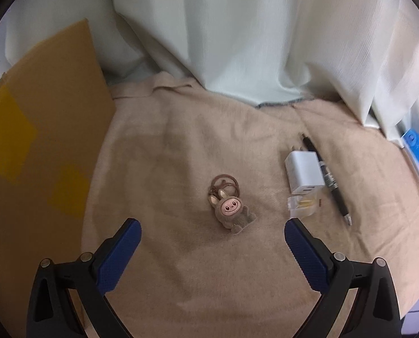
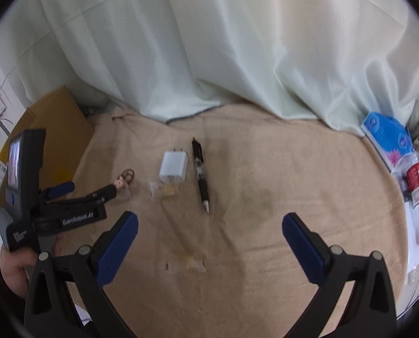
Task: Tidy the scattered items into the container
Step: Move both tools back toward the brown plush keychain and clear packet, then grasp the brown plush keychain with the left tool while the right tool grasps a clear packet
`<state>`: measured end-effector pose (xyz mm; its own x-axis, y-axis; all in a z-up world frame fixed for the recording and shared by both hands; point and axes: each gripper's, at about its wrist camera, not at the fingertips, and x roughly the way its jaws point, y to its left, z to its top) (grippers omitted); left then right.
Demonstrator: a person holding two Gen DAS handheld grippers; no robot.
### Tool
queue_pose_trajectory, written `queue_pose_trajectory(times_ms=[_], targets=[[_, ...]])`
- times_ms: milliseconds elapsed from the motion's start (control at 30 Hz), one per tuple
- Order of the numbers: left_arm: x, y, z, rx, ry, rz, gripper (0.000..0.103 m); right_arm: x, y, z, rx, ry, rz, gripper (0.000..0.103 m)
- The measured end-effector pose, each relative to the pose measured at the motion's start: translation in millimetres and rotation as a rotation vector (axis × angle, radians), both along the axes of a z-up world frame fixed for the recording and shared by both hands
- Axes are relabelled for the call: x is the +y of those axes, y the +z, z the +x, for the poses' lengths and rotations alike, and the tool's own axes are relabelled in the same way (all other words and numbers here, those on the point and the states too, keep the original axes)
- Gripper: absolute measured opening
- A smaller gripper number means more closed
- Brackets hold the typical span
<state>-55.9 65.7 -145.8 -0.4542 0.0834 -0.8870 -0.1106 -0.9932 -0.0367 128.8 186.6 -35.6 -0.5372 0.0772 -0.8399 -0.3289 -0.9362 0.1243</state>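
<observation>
Left tongs [image 1: 212,226] spread, hovering over fuzzy tan blanket [image 1: 181,152]. Plush keychain [image 1: 229,208] with metal rings lies between blue ribbed pads. Right tongs [image 2: 209,219] spread. White boxy charger [image 1: 304,173], clear plastic case [image 1: 304,204], slim black pen [image 1: 326,177] far right. Cardboard box [image 1: 46,140] left.

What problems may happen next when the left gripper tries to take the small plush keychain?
1. The open left gripper may pinch the soft beige blanket together with the brown plush animal keychain.
2. Its brown rings lie loose and may snag.
3. The brown cardboard box stands aside; the carry could drop it.
</observation>
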Motion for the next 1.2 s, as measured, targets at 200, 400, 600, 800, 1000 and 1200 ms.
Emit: queue_pose_trajectory(times_ms=[200, 400, 600, 800, 1000, 1200], targets=[[5.9, -24.6, -11.0, -0.011, 0.044, -0.051, 0.092, 0.0, -17.9, 11.7, -0.044, -0.009, -0.045, 0.103], [14.8, -38.2, -18.8, -0.032, 0.035, -0.057, 0.089, 2.0, -24.2, 18.4, -0.057, -0.007, -0.052, 0.103], [20.6, -40.2, -20.3, -0.036, 0.032, -0.065, 0.074, 5.9, -29.6, 17.4, -0.066, -0.006, -0.082, 0.103], [28.7, -39.2, -19.9, -0.016, -0.026, -0.060, 0.039, 3.2, -39.0, 16.6, -0.084, 0.015, -0.092, 0.103], [25.8, -35.4, -13.7, 0.007, -0.062, -0.033, 0.037, -16.5, -59.7, 19.9, -0.103, 0.089, -0.114, 0.102], [8.5, -21.9, -1.2, 0.031, -0.068, -0.005, 0.037, -33.4, -78.6, 15.7, -0.104, 0.133, -0.132, 0.088]])
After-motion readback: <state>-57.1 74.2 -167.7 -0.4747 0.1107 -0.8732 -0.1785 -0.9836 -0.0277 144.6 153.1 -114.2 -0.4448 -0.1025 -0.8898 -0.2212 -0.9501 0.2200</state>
